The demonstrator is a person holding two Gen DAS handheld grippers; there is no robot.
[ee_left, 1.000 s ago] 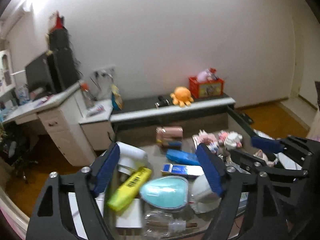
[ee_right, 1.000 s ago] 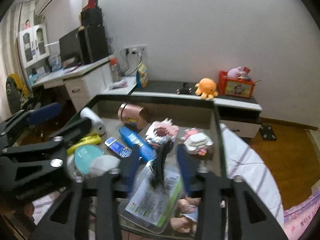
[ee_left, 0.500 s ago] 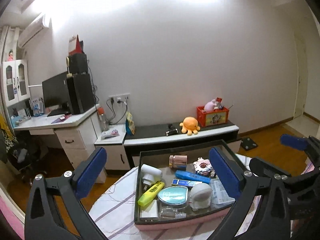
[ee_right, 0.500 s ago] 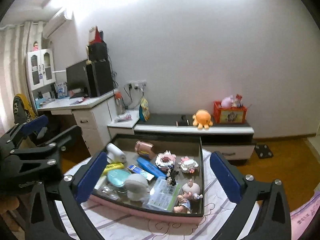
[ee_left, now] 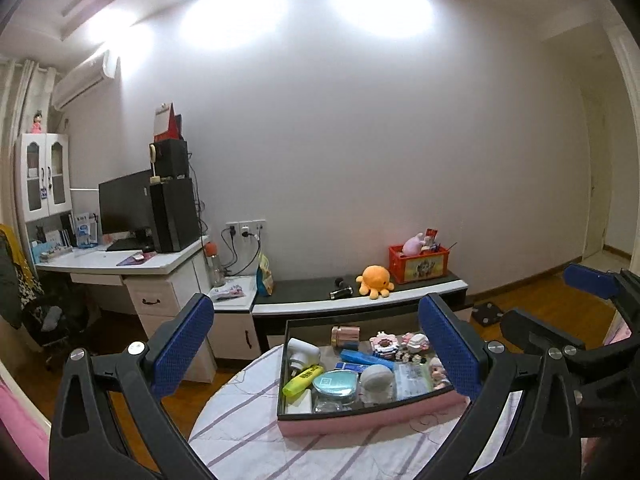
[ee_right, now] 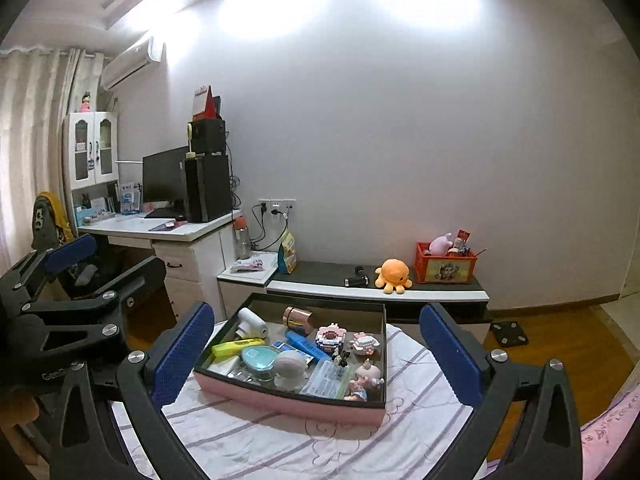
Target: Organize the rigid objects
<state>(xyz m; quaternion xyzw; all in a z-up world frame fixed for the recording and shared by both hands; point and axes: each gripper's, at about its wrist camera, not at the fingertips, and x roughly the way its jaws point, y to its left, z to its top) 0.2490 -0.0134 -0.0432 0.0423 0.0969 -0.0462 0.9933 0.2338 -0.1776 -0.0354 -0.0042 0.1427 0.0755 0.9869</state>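
Note:
A pink box (ee_left: pixel 360 422) (ee_right: pixel 288 400) stands on a striped cloth. It holds several objects: a yellow marker (ee_left: pixel 303 379) (ee_right: pixel 236 347), a teal oval case (ee_left: pixel 335 383) (ee_right: pixel 259 358), a white round object (ee_left: pixel 377 376) (ee_right: pixel 289 365), a blue tube (ee_left: pixel 358 357) (ee_right: pixel 306 346), a copper cylinder (ee_left: pixel 345 335) (ee_right: pixel 298 317), a white plug-like device (ee_left: pixel 303 354) (ee_right: pixel 251 325), small block toys (ee_right: pixel 330 336) and a doll (ee_right: pixel 366 376). My left gripper (ee_left: pixel 316 352) is open and empty, held back above the box. My right gripper (ee_right: pixel 316 354) is open and empty too.
The round table's cloth (ee_right: pixel 248 436) has purple stripes. A low black bench (ee_left: pixel 360 300) behind it carries an orange octopus plush (ee_left: pixel 375 280) and a red crate (ee_left: pixel 418 262). A white desk (ee_left: pixel 132 268) with a monitor stands to the left. Wooden floor (ee_right: pixel 560 332) lies to the right.
Both grippers have pulled far back and up from the box. The right gripper, nearly shut over the box a second ago, has opened wide. The box looks much smaller now.

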